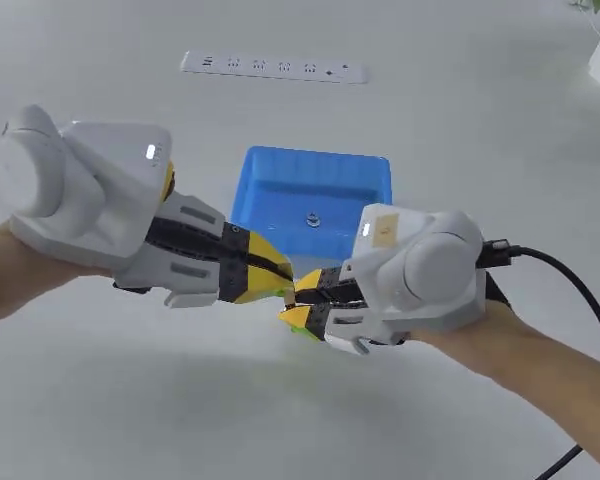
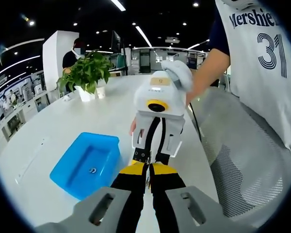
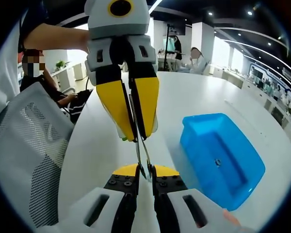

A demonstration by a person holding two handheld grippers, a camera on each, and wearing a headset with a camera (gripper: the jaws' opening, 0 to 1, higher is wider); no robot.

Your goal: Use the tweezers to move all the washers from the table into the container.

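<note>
Washer (image 1: 311,219): one, in one container (image 1: 272,172); one tweezers (image 3: 141,148) between left gripper (image 1: 283,279), right gripper (image 1: 294,313).

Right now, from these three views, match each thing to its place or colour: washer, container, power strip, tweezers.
Things:
1 washer
2 container
3 power strip
4 tweezers

Descriptions:
A white, lying beyond the container
B between the yellow tongs of the left gripper
C blue
D inside the container

Pairs: 1-D, 2-C, 3-A, 4-B
</note>
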